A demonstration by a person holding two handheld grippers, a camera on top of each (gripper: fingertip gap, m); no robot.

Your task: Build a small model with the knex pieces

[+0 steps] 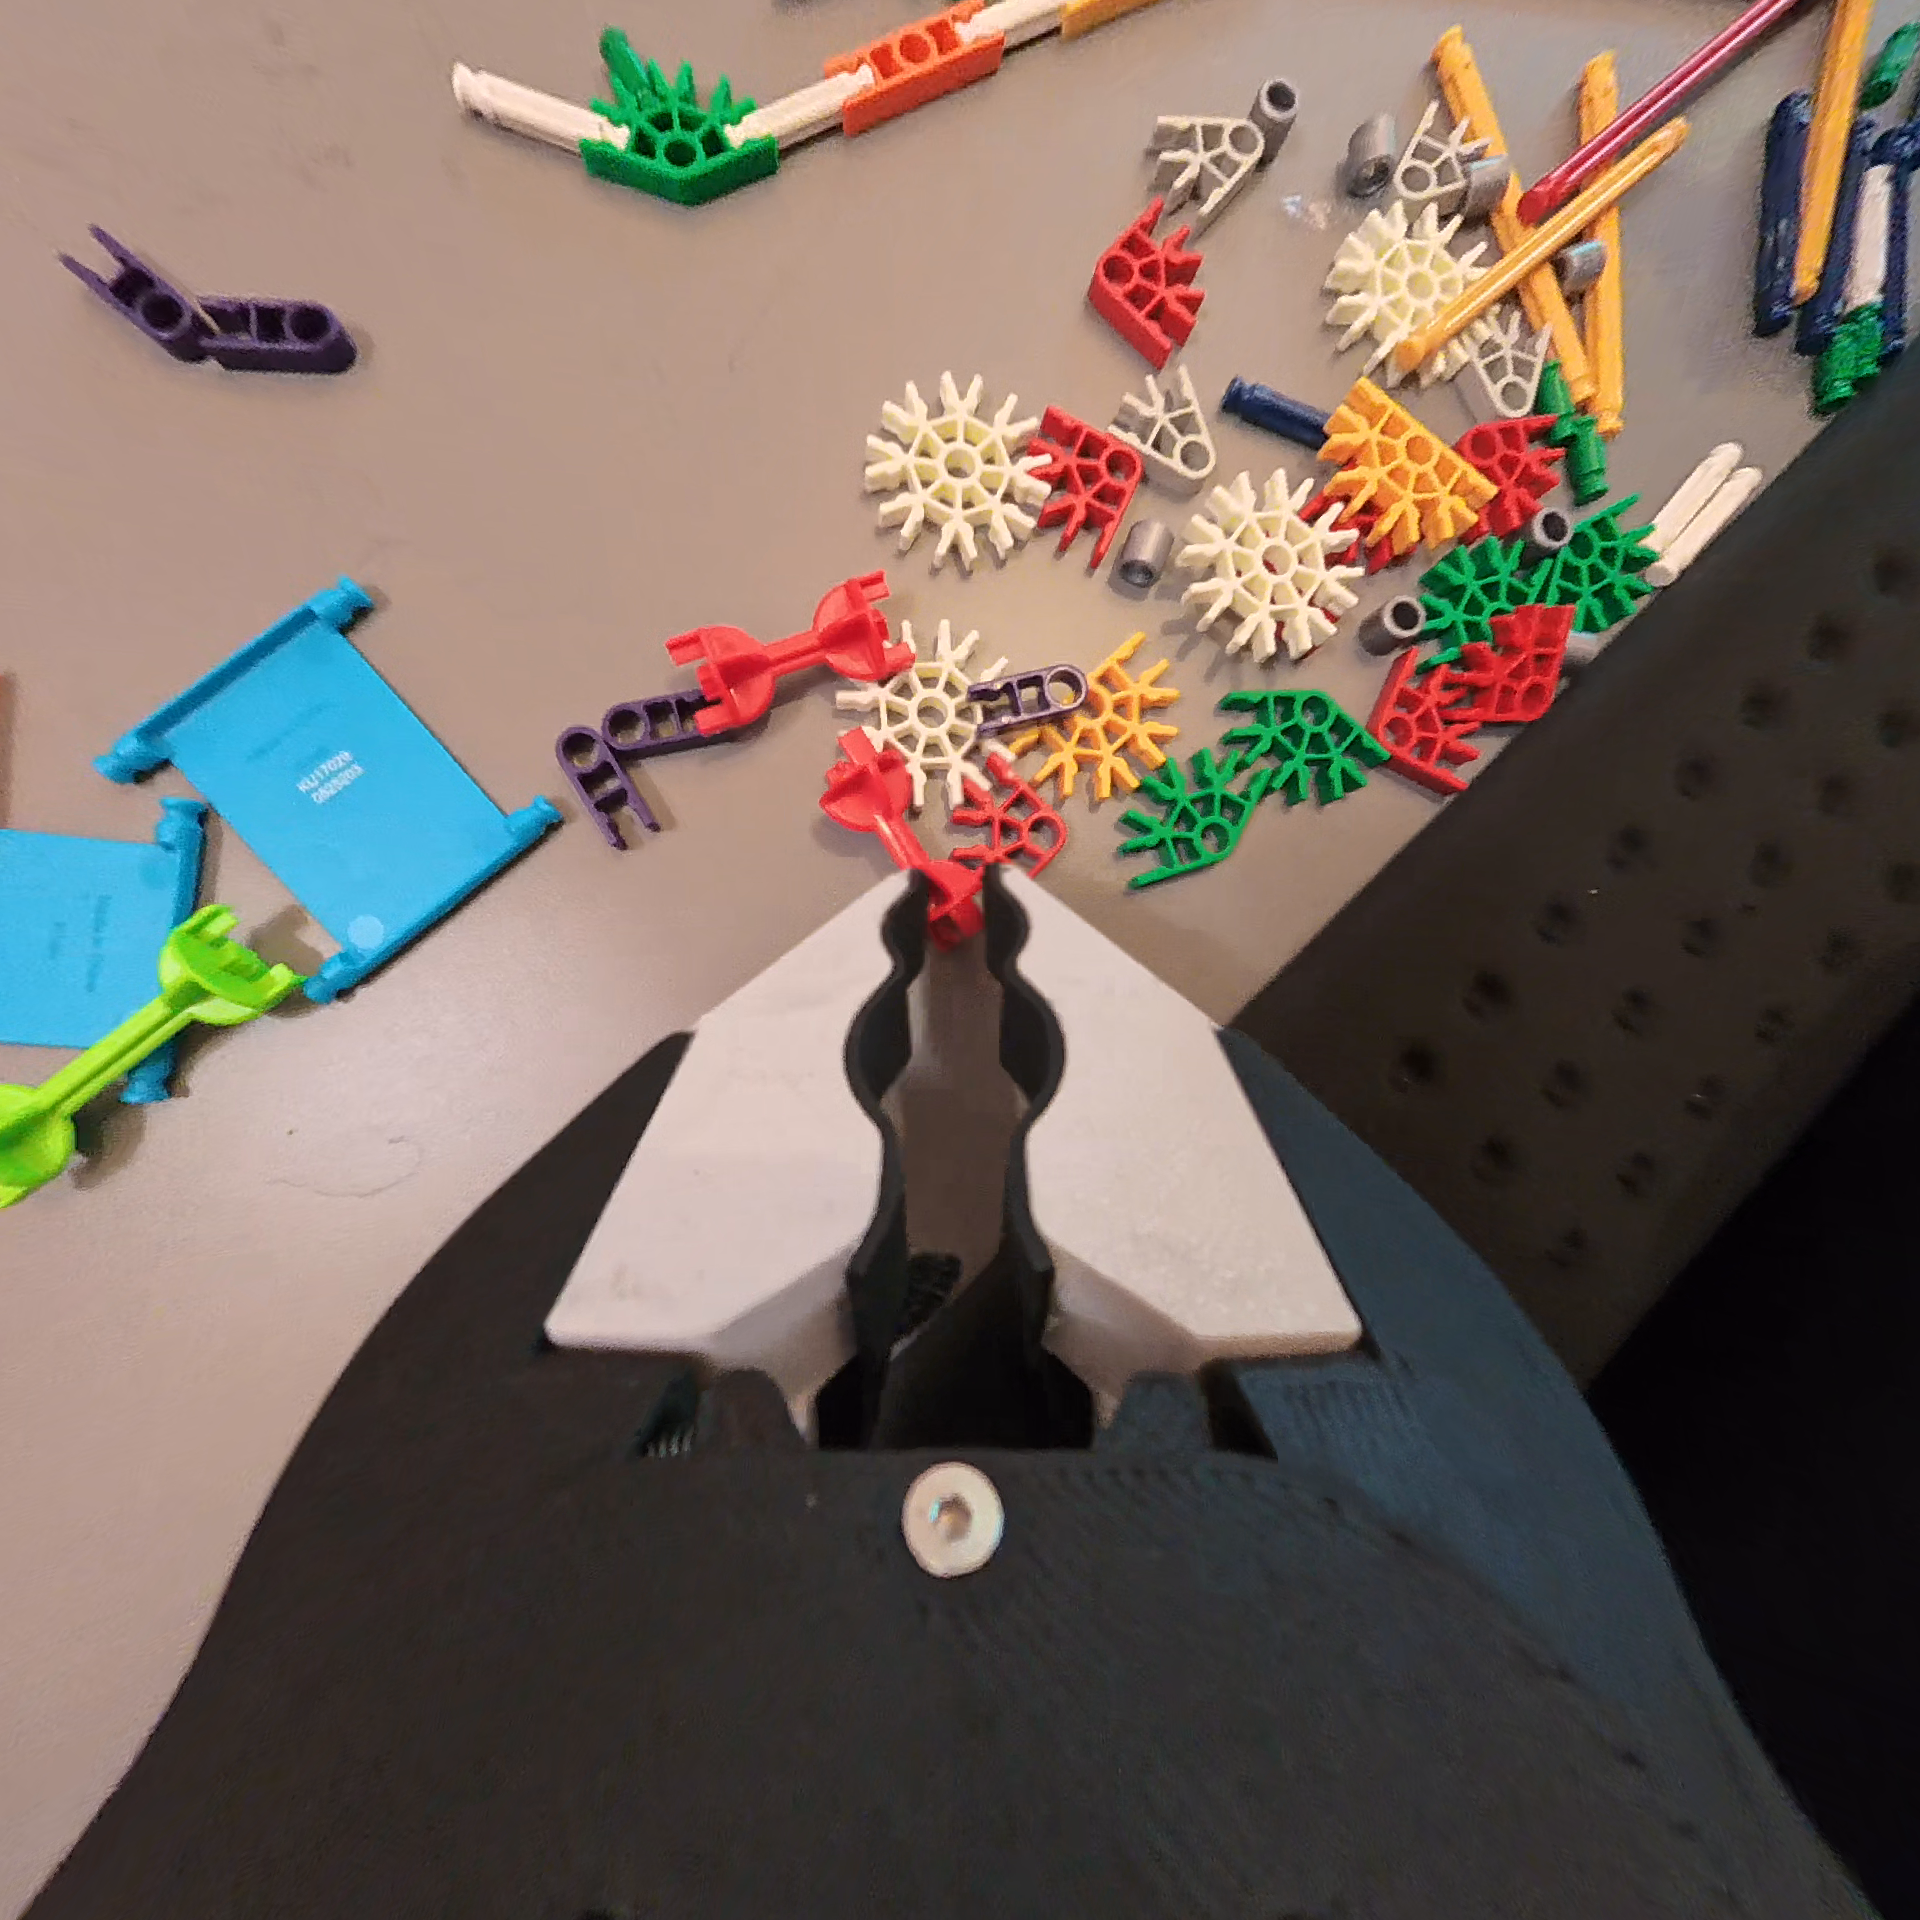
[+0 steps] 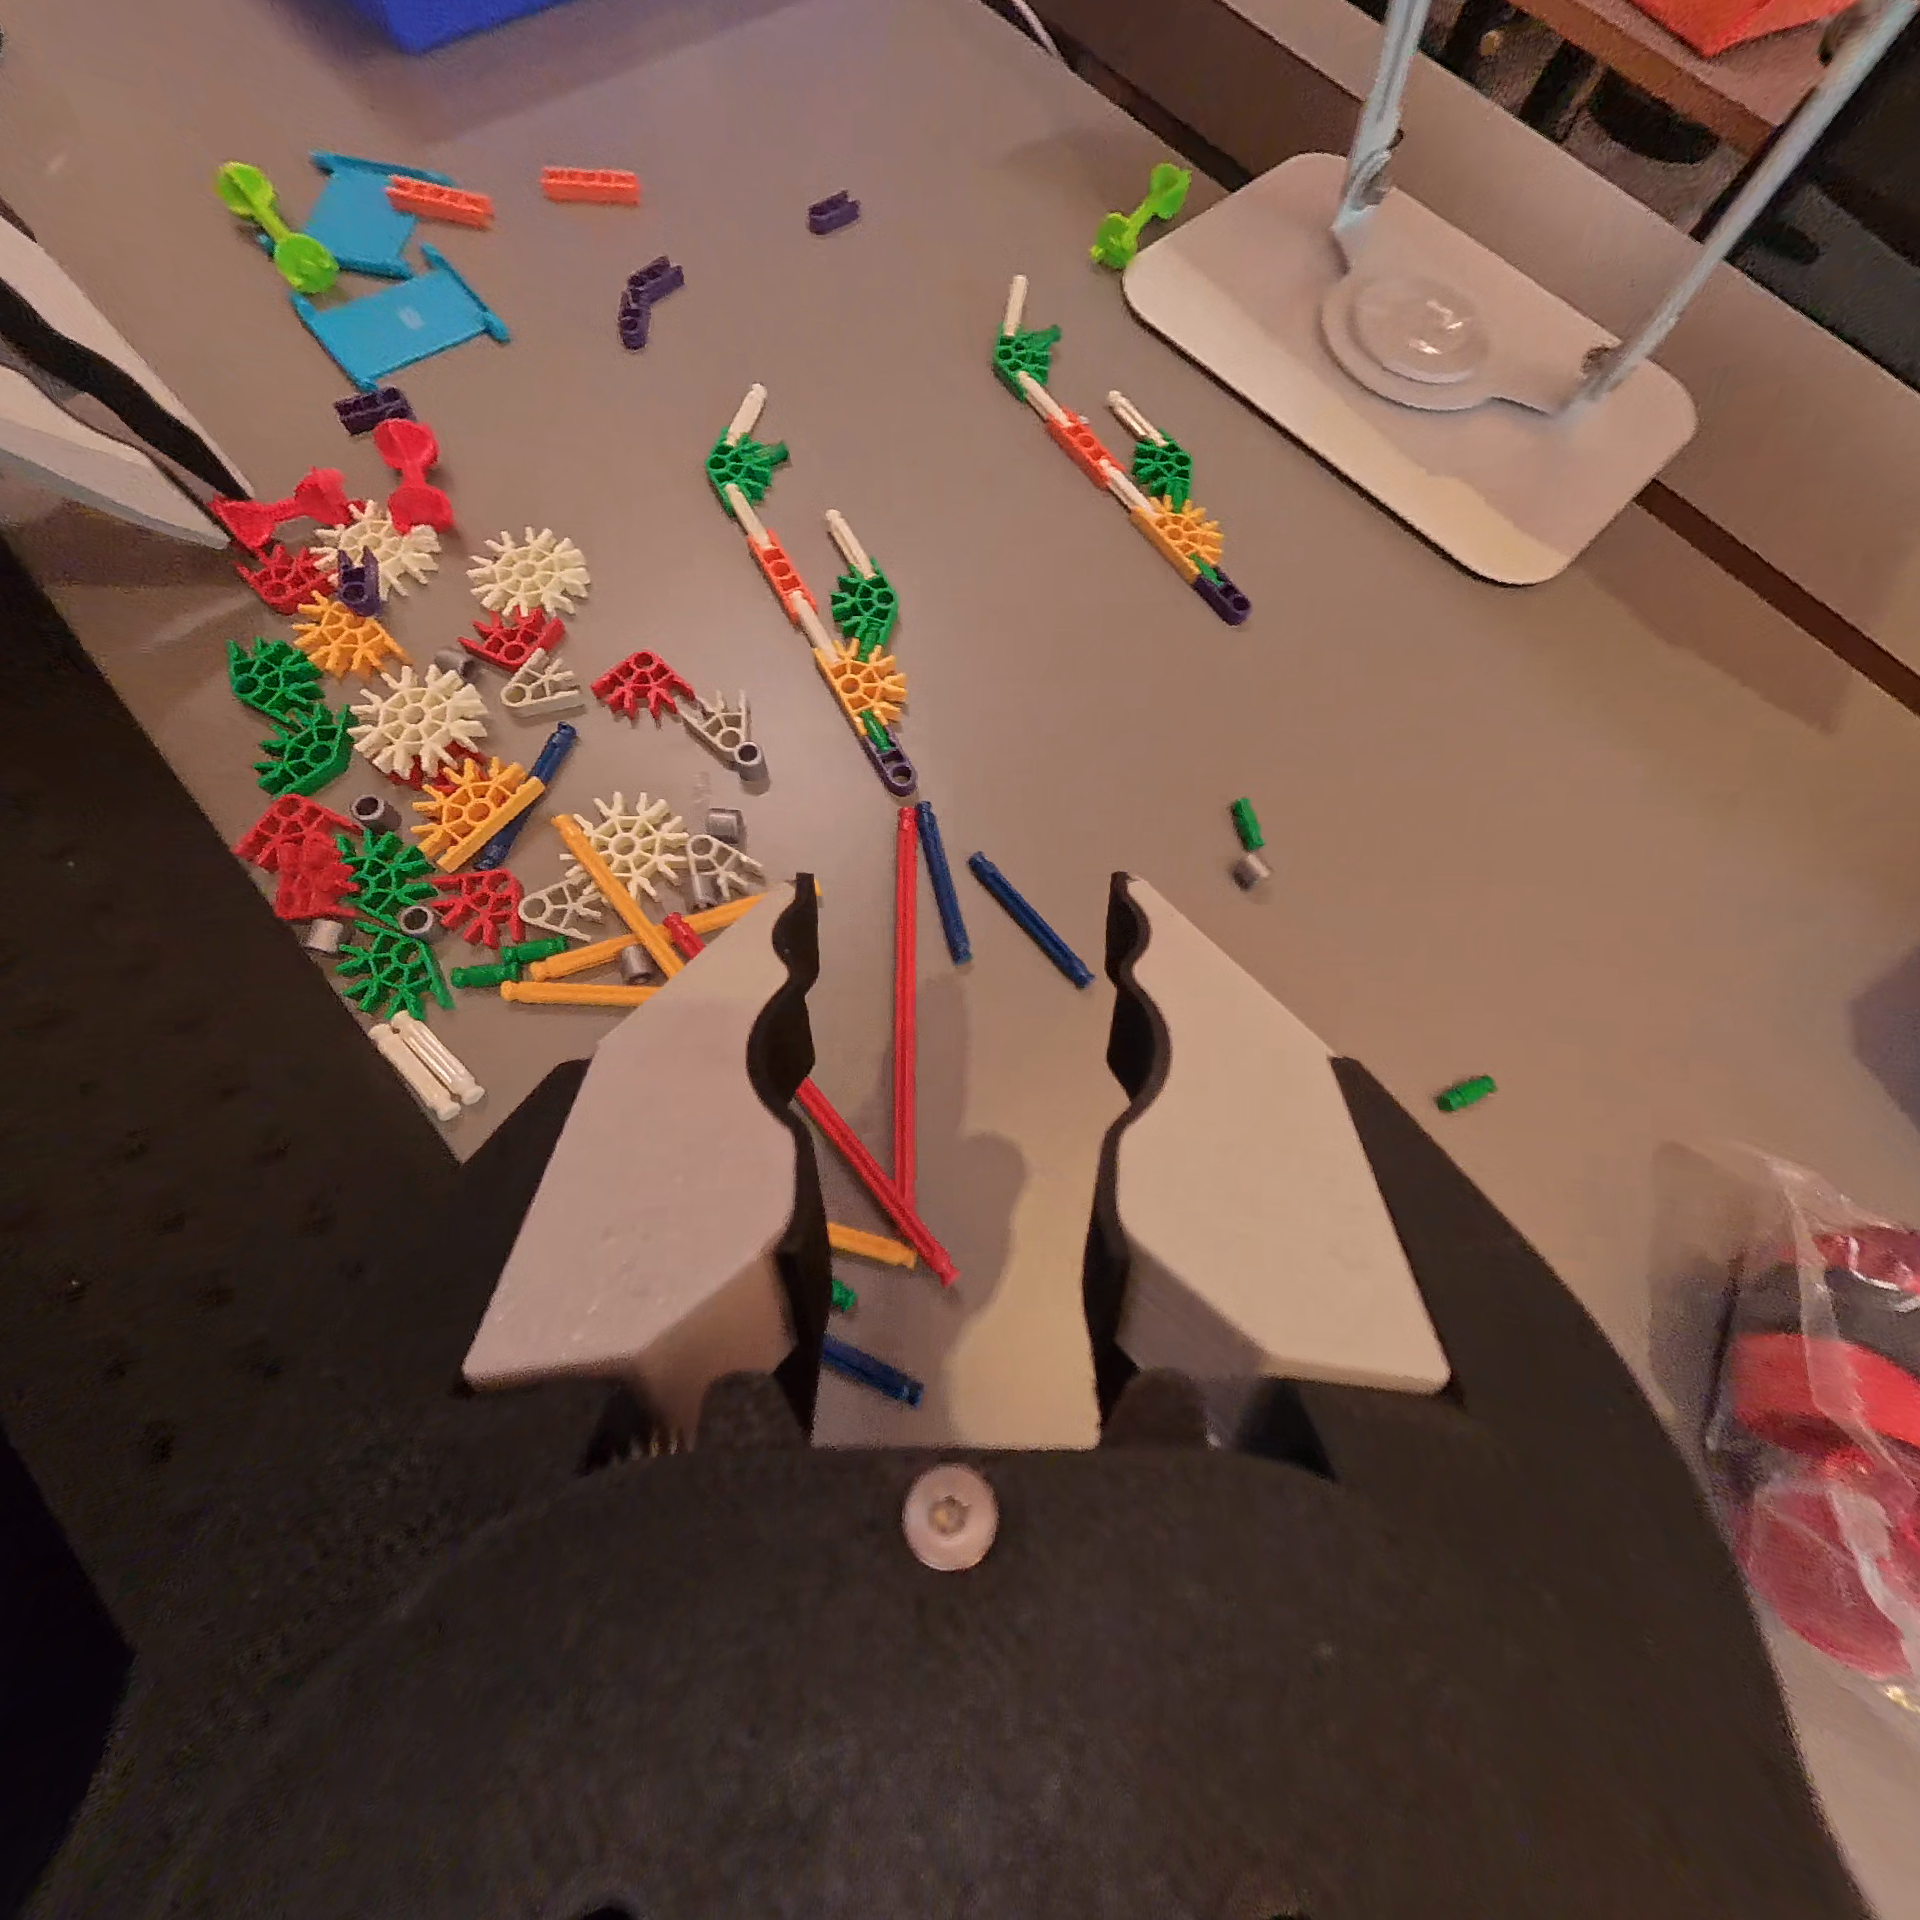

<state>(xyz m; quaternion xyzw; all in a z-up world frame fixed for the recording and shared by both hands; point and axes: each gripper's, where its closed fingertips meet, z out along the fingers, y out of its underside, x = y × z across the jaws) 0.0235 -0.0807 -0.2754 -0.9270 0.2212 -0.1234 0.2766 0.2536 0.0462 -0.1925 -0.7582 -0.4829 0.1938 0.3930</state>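
L claw (image 1: 951, 902) pinched red spool piece (image 1: 902, 831) by near end; light, stiff, slick plastic. R claw (image 2: 961, 914) open over red rods (image 2: 904, 997) on bench (image 2: 1455, 831).

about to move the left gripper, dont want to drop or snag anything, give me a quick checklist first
1. Left gripper shut on the red dumbbell piece: ok.
2. Grip depth: only the piece's near end sits at the fingertips, shallow: not ok.
3. Piece clear of neighbours: it touches or overlaps the white snowflake connector and red connector: not ok.
4. Right gripper open and empty over the red rods: ok.
5. Piece lifted off the table: cannot tell.
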